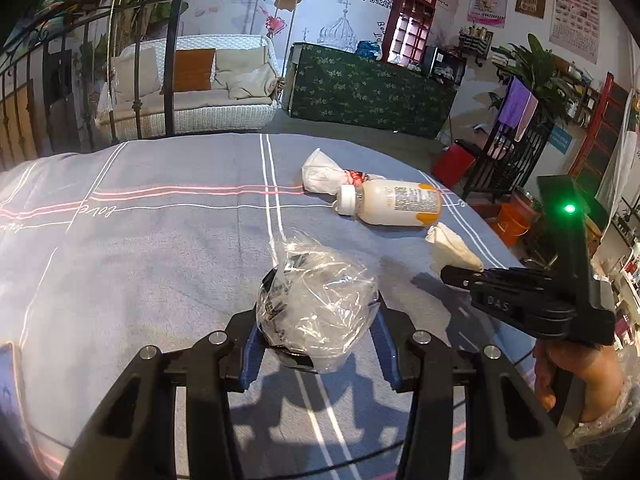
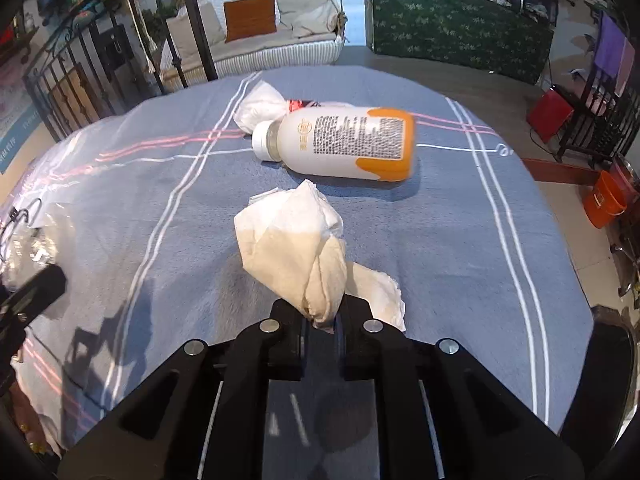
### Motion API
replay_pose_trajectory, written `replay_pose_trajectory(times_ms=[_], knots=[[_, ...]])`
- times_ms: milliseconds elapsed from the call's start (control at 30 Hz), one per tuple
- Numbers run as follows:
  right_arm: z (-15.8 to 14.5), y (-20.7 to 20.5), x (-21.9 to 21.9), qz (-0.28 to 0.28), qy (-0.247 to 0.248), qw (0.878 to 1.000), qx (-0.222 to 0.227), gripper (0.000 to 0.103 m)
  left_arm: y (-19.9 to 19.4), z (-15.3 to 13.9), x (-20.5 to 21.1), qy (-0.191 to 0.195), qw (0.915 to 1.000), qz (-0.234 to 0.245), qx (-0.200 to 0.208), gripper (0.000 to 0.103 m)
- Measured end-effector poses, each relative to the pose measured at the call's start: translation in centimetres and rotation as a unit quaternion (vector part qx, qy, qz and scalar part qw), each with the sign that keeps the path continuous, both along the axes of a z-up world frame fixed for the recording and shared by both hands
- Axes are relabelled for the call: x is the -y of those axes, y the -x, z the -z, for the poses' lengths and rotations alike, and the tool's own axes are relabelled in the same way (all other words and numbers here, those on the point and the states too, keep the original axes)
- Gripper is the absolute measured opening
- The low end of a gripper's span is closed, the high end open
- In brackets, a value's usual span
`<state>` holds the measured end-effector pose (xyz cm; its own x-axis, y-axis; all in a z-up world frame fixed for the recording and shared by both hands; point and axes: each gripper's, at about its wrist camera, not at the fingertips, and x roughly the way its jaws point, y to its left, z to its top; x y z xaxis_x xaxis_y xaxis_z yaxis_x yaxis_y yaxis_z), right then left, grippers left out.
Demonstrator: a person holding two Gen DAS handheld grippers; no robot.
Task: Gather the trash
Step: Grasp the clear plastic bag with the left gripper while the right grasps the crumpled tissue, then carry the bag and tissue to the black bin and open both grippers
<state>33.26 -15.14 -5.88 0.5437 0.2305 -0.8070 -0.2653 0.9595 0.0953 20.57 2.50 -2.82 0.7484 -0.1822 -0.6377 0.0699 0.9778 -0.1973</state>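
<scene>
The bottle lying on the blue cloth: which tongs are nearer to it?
Right. The right tongs, shut on a crumpled tissue, sit just in front of the bottle. The left tongs grip a clear plastic bag farther back.

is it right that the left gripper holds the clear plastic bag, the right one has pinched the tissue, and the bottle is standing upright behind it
Not quite: the bottle lies on its side on the blue cloth, as the right wrist view shows. The rest holds: the left gripper holds the clear plastic bag, and the right gripper has pinched the tissue.
</scene>
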Motion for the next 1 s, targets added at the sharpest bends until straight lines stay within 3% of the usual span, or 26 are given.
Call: replay_pose_trajectory(times_ms=[267, 500, 767, 1000], knots=[[-3.6, 6.1, 4.1, 0.034, -0.040, 0.998, 0.042, 0.011, 2.1, -0.8, 3.0, 0.012, 0.9994, 0.029, 0.015, 0.046], [-4.9, 11.6, 9.5, 0.091, -0.051, 0.992, 0.073, 0.011, 3.6, -1.5, 7.4, 0.008, 0.9965, 0.077, 0.032, 0.046], [-3.9, 16.5, 16.5, 0.177, -0.034, 0.980, 0.080, 0.011, 4.9, -1.3, 13.3, 0.004, 0.9891, 0.143, 0.036, 0.046], [-1.2, 18.4, 24.3, 0.266, -0.038, 0.962, 0.044, 0.011, 5.0, -1.3, 18.1, 0.009, 0.9790, 0.200, 0.036, 0.046]])
